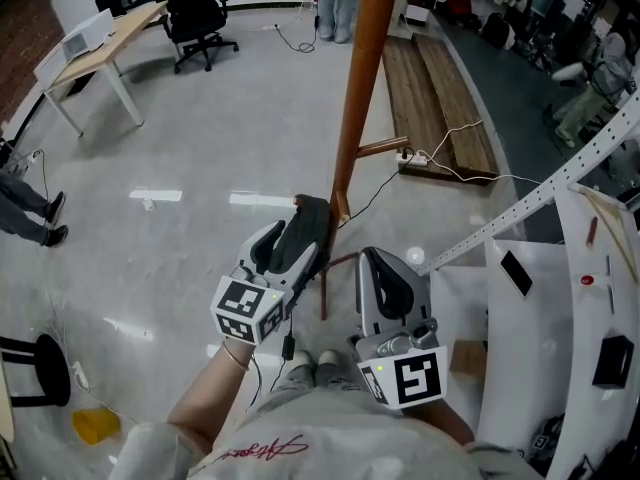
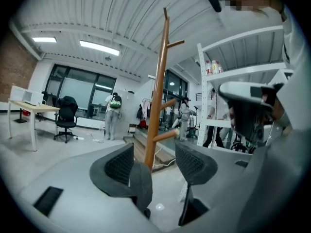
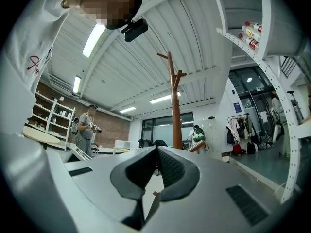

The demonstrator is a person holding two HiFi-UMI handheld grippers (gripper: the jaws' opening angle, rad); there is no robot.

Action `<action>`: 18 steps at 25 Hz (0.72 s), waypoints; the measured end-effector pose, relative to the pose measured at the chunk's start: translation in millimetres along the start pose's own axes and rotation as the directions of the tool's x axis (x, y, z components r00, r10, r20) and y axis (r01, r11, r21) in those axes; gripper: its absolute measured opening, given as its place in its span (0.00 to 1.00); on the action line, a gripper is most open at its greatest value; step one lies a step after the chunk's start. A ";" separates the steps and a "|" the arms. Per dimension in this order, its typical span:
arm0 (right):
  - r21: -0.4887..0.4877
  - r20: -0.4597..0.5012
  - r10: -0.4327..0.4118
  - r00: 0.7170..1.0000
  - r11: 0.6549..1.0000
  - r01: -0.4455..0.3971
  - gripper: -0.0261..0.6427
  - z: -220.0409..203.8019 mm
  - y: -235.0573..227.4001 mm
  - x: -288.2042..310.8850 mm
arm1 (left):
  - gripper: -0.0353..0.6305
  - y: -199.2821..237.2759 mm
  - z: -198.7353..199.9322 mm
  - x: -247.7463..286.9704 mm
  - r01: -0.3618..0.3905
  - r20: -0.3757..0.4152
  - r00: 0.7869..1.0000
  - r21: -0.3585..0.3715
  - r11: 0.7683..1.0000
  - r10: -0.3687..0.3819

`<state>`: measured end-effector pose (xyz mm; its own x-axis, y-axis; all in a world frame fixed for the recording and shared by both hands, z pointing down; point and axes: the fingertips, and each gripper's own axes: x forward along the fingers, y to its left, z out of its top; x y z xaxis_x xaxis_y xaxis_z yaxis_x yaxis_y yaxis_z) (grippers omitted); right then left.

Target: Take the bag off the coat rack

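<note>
The wooden coat rack (image 1: 358, 88) rises from the floor just ahead of me, and its upper pegs are cut off at the top of the head view. In the left gripper view the coat rack (image 2: 158, 91) shows bare pegs, and I see no bag on it in any view. My left gripper (image 1: 290, 230) is held low beside the pole. Its jaws stand apart in the left gripper (image 2: 154, 161) view, with only the distant pole showing between them. My right gripper (image 1: 376, 264) is beside it, closer to me. Its pads meet at the right gripper (image 3: 156, 165), with nothing between them.
A white shelf frame (image 1: 560, 198) stands close at my right. A cable and power strip (image 1: 420, 158) lie by the rack's foot, beside a wooden platform (image 1: 440, 88). A desk (image 1: 105, 43) and office chair (image 1: 198, 16) stand far left. A black stool (image 1: 40, 368) is near left.
</note>
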<state>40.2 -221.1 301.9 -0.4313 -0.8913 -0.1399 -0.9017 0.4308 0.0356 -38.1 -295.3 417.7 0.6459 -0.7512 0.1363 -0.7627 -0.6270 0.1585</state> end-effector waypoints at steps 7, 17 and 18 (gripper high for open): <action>0.015 -0.048 -0.020 0.999 1.000 0.021 0.07 -21.8 -10.3 -1.2 | 0.49 35.5 -77.5 47.7 0.065 -0.188 0.979 -0.067 0.996 -0.076; 0.031 -0.090 -0.052 0.995 0.998 0.055 0.07 -46.5 -33.7 9.3 | 0.50 33.0 -127.9 84.4 0.144 -0.291 0.939 -0.143 0.979 -0.181; 0.034 -0.094 -0.052 0.994 0.998 0.055 0.07 -49.0 -34.3 10.8 | 0.50 32.6 -132.8 86.9 0.156 -0.303 0.933 -0.147 0.977 -0.194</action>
<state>65.0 -252.5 347.6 -0.3846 -0.9218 -0.0481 -0.9228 0.3853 -0.0059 -2.4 -353.7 564.6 0.7609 -0.5162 0.3931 -0.6396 -0.6989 0.3201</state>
